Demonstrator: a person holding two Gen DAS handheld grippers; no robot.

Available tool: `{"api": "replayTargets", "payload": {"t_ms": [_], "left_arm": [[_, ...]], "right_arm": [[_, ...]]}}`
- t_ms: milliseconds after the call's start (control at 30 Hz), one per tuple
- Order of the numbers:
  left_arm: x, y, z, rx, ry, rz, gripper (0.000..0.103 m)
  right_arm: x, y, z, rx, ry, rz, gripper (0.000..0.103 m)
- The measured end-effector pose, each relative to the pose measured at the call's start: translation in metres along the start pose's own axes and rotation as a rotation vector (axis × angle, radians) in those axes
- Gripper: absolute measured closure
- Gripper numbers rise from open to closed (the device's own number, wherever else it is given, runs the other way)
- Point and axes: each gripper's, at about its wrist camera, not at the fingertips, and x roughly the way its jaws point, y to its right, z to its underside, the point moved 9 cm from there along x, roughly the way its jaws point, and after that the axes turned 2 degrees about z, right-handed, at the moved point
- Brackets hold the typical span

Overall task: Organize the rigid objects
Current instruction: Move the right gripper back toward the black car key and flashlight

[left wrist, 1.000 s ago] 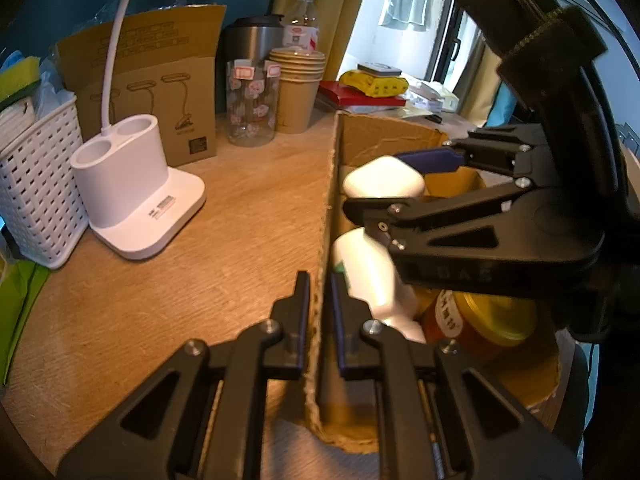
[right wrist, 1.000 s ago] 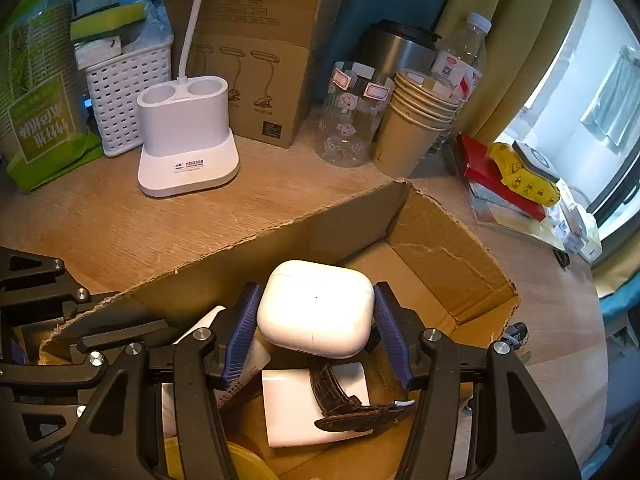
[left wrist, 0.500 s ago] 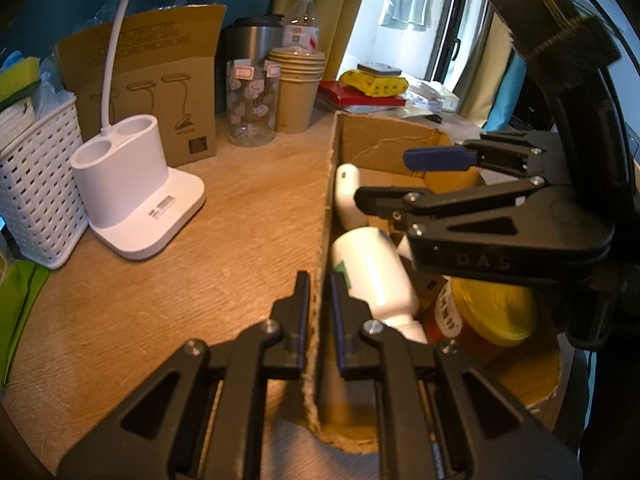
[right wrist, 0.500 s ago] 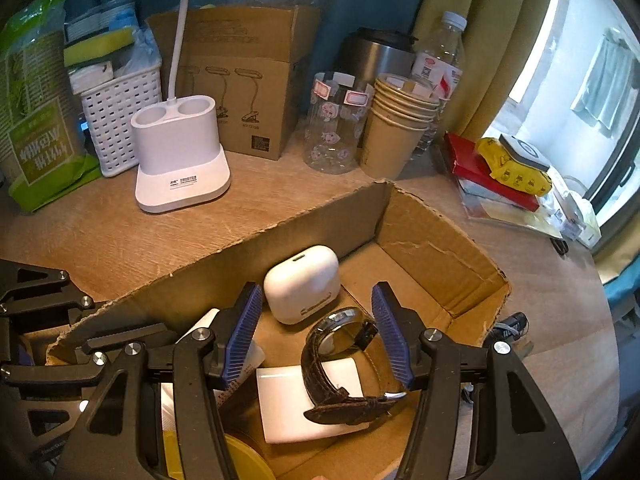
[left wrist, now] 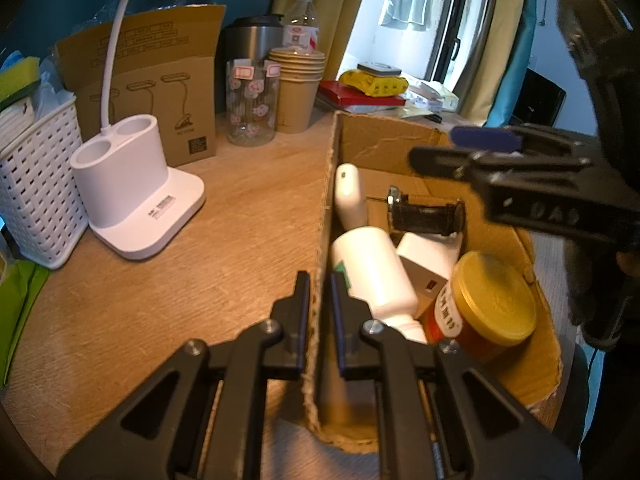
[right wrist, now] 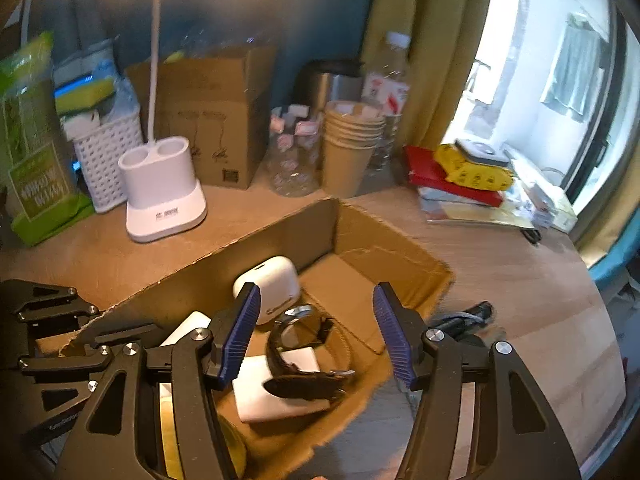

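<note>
An open cardboard box [left wrist: 404,144] [right wrist: 288,236] lies on the wooden table. Inside it are a white earbud case [left wrist: 349,196] [right wrist: 272,282], a dark-strapped watch [left wrist: 426,214] [right wrist: 300,336], a white bottle [left wrist: 372,274], a white flat block [right wrist: 276,388] and a yellow-lidded jar [left wrist: 494,298]. My left gripper [left wrist: 320,312] is shut on the box's near left wall. My right gripper [right wrist: 316,332] is open and empty, raised above the box; it also shows in the left wrist view [left wrist: 472,148].
A white lamp base [left wrist: 132,184] [right wrist: 162,188] and a white basket [left wrist: 32,184] stand at left. A brown carton [left wrist: 156,80], glass jar [left wrist: 250,100], paper cups [left wrist: 298,88], steel pot and water bottle line the back. Red and yellow books [right wrist: 460,176] lie right. A dark object [right wrist: 464,316] lies beside the box.
My right gripper opened and let the white earbud case drop into the box, then rose and pulled back. The left gripper has stayed on the box wall.
</note>
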Motion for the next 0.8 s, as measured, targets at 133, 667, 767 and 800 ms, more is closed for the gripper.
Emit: {"api": "replayTargets", "payload": {"t_ms": [133,667,767,800], "left_arm": [[0.000,0.000,0.000,0.000,0.000,0.000,0.092],[0.001,-0.001,-0.001,0.000,-0.002,0.001,0.092],[0.001,0.000,0.000,0.000,-0.003,0.001,0.092],[0.001,0.000,0.000,0.000,-0.002,0.001,0.092]], "right_arm": [[-0.014,0.017,-0.002,0.041,0.032,0.027,0.037],[-0.047,0.090,0.020,0.204,0.077,0.108,0.036],[-0.044,0.096,0.030,0.214,0.059,0.118,0.036],[-0.042,0.098,0.035,0.218,0.051,0.122,0.036]]}}
